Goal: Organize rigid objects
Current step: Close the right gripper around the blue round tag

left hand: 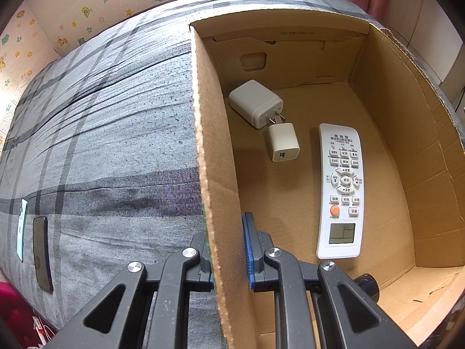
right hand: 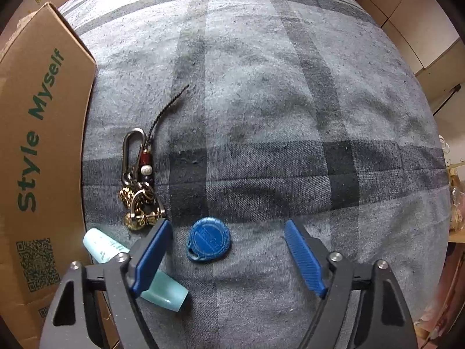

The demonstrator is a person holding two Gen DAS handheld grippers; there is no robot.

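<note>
Right claw [right hand: 228,254] is held spread, unclenched, astride the blue key fob [right hand: 208,243] on the bed, ready for pickup; left claw [left hand: 228,250] is clenched on the cardboard box wall [left hand: 209,151], steadying it.

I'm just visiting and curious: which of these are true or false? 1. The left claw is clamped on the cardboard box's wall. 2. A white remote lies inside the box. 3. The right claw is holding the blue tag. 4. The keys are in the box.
1. True: the left claw pinches the brown cardboard box's wall.
2. True: the white remote control lies on its floor.
3. False: the right claw is open, and the round blue plastic tag lies between its fingers.
4. False: the metal key bunch lies on the grey plaid cloth.
</note>
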